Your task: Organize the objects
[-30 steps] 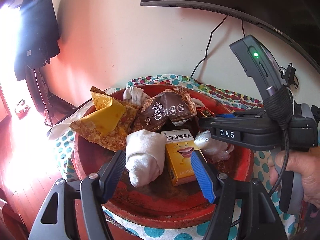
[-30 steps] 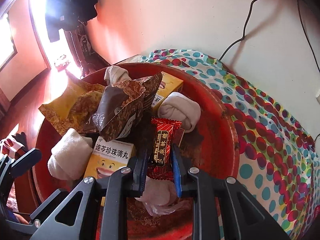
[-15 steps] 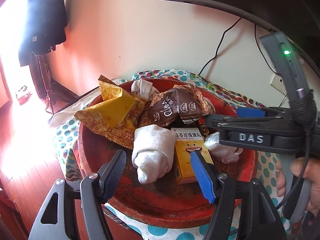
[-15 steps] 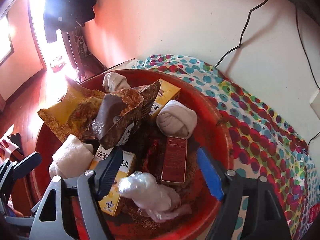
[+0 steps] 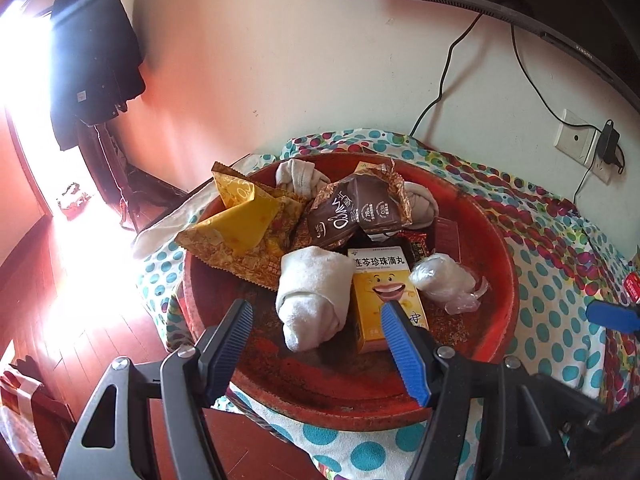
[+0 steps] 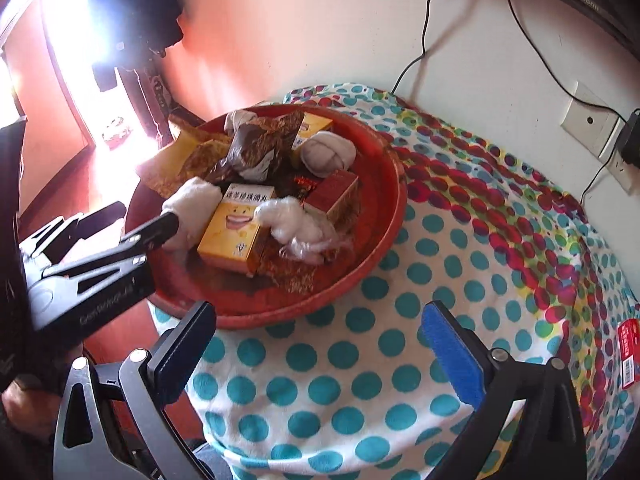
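A red basin (image 5: 500, 264) (image 6: 384, 216) holds a yellow box (image 5: 384, 292) (image 6: 236, 228), a rolled white sock (image 5: 316, 296) (image 6: 192, 208), a plastic-wrapped bundle (image 5: 444, 280), a red candy (image 5: 416, 240) (image 6: 304, 180), a dark red box (image 6: 334, 194) and snack bags (image 5: 240, 224). My left gripper (image 5: 316, 308) (image 6: 140, 216) is open over the basin's near side, its jaws either side of the sock and the yellow box without touching them. My right gripper (image 6: 320, 316) hangs over the dotted cloth (image 6: 440, 264) outside the basin, jaws opening, nothing between them.
The basin sits on a table under the dotted cloth, against a wall with a cable and socket (image 6: 588, 120). A small red packet (image 6: 628, 352) lies on the cloth at the far right. A dark screen edge (image 5: 520, 8) hangs above. Red floor lies to the left.
My right gripper has let go of the red candy, opened wide and drawn back out of the basin over the cloth. The candy now lies in the basin. The left gripper has barely shifted.
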### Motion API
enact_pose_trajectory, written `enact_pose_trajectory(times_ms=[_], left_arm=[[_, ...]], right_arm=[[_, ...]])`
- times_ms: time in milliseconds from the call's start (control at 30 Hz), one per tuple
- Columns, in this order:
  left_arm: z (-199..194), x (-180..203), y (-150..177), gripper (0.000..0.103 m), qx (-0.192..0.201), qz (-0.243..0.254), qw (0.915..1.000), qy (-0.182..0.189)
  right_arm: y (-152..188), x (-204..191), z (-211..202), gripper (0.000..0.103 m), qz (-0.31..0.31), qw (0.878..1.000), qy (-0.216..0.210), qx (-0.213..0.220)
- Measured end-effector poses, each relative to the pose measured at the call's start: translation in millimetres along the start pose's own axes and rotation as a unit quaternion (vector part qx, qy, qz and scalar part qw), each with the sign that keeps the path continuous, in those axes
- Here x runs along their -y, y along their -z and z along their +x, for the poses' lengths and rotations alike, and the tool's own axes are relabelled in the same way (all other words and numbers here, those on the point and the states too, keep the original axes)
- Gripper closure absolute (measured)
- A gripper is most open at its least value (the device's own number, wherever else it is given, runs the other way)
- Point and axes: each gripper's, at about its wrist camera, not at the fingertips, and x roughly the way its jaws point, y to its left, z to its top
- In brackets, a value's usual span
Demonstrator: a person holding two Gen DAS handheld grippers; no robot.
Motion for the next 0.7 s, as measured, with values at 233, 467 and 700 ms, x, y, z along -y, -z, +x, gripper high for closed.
enact_pose_trajectory(times_ms=[233,467,700], left_arm=[[-7,8,-9,0.033,-0.024,0.007,0.9996,0.015],[-11,11,-9,0.032,-0.028,0.001,0.998,0.057],[-11,12,-6,0.032,-0.035,0.001,0.9972,0.066]], right_arm=[[-4,-35,26,0.001,-0.003,0.999,-0.025,-0.026],[-2,-49,28,0.001,-0.01,0.999,-0.032,-0.036],[-6,-69,42,0.001,-0.01,0.999,-0.031,-0.043]])
